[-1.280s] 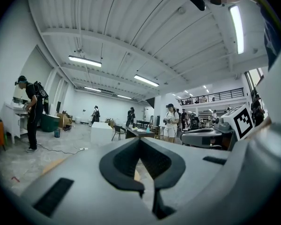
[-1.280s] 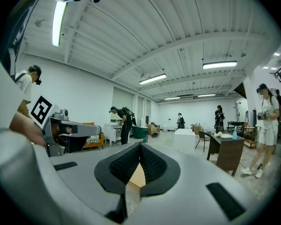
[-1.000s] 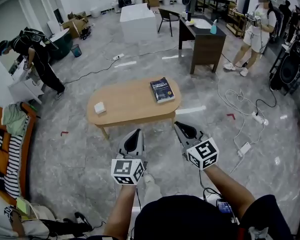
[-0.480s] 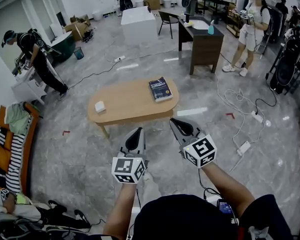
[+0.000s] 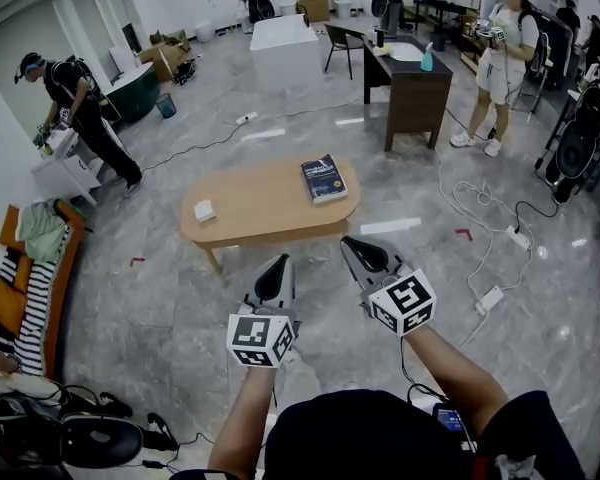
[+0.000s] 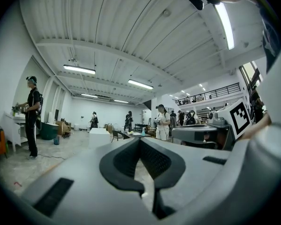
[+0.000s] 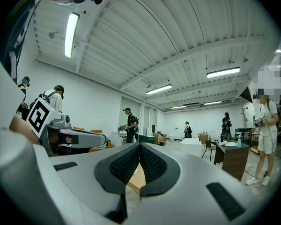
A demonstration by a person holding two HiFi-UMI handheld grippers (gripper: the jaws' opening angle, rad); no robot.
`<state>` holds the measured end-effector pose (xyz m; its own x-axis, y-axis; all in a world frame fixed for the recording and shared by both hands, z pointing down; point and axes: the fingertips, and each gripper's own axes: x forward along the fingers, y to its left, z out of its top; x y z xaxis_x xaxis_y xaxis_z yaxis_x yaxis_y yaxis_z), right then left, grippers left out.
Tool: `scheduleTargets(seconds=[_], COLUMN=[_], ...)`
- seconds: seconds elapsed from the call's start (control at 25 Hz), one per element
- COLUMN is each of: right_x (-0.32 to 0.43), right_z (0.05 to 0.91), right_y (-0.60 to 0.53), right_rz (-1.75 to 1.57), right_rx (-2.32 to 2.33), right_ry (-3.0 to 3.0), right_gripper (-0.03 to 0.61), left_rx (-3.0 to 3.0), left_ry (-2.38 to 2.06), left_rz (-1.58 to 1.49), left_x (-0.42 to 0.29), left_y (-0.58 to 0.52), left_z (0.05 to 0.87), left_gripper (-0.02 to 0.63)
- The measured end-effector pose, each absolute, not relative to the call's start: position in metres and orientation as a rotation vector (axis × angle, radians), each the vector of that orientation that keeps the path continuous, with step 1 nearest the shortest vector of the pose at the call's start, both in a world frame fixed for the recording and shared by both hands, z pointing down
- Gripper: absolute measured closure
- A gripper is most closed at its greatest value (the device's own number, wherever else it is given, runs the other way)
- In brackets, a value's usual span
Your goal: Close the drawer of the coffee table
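The oval wooden coffee table (image 5: pixel 265 213) stands on the grey floor ahead of me; a dark book (image 5: pixel 323 179) and a small white box (image 5: pixel 204 210) lie on its top. No drawer shows from the head view. My left gripper (image 5: pixel 278 263) and right gripper (image 5: pixel 351 244) hover side by side short of the table's near edge, both shut and empty. In the right gripper view a strip of the tabletop (image 7: pixel 136 179) shows between the jaw tips. The left gripper (image 6: pixel 139 139) points level across the room.
A dark desk (image 5: pixel 412 78) and a white block (image 5: pixel 288 50) stand beyond the table. Cables and a power strip (image 5: pixel 488 298) trail on the floor at right. Several people stand around the room. A sofa with clothes (image 5: pixel 25 278) is at left.
The view has shifted slightly; both grippers stay shut and nearly still in front of the table. People in the background have moved.
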<state>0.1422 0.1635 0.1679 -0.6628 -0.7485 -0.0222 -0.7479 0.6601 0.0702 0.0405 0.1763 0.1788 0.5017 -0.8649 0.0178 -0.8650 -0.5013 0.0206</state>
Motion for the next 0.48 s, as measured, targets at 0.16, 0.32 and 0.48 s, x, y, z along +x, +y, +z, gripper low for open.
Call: scheduleTargets(seconds=[0.16, 0.32, 0.48], right_x=[0.1426, 0.1434, 0.139], right_z=[0.1682, 0.1658, 0.1631], right_y=[0.1615, 0.1571, 0.1535], right_rz=[-0.105, -0.11, -0.116], right_rx=[1.284, 1.29, 1.308], right_ry=[-2.862, -2.865, -2.862], right_gripper=[0.568, 0.568, 0.568], left_rx=[2.689, 2.691, 2.705], left_ry=[-1.564, -1.563, -1.549], left_rz=[0.007, 0.006, 0.001], left_x=[0.0384, 0.0375, 0.0322], left_y=[0.175, 0.1718, 0.1665], left_z=[0.1778, 0.1762, 0.1739], left_gripper=[0.615, 0.615, 0.615])
